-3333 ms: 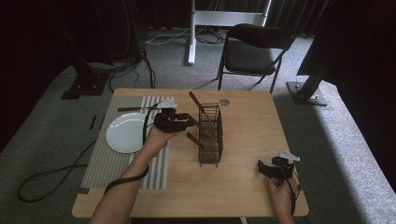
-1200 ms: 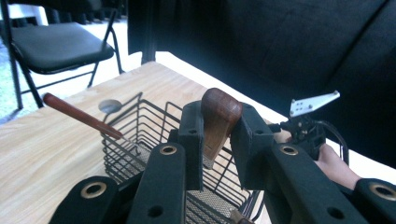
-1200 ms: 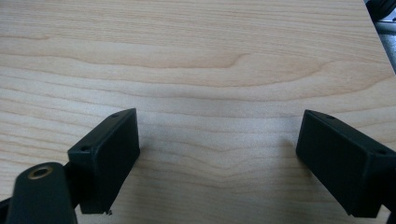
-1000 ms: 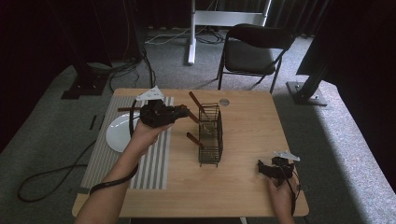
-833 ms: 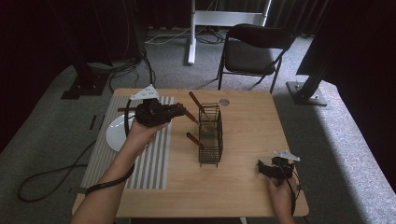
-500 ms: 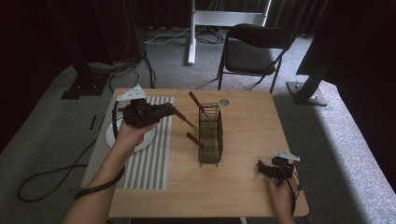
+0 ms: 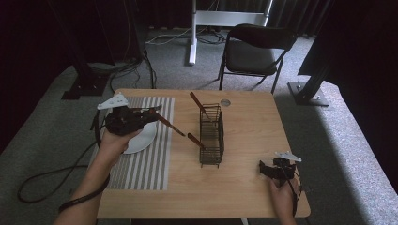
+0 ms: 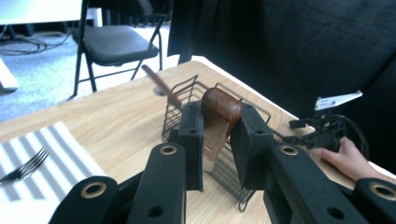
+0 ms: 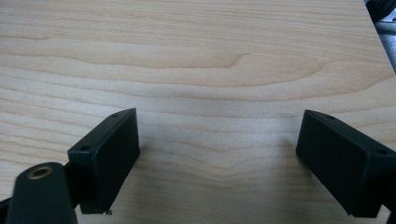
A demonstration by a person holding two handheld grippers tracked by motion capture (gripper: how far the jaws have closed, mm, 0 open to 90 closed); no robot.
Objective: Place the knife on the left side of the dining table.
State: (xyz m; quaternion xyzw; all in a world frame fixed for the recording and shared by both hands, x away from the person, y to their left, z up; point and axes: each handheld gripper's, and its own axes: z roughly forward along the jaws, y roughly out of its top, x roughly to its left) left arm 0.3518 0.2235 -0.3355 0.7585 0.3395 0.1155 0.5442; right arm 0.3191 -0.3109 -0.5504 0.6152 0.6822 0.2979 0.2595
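The job looks like setting a place from the wire basket (image 7: 211,136), and seems partly done. A fork (image 8: 21,168) lies on the striped mat (image 7: 150,154) left of centre. The left tool (image 7: 141,119) grips a wooden-handled utensil (image 7: 171,126) above the plate (image 7: 143,140). Two handles remain in the basket. The right tool (image 7: 270,169), jaws spread and empty, rests on the counter (image 7: 253,117), lower right.

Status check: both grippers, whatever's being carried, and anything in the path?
Left gripper shut on wooden-handled utensil, above plate. Right gripper open, resting on table. Wire basket mid-table, two more handles in it.
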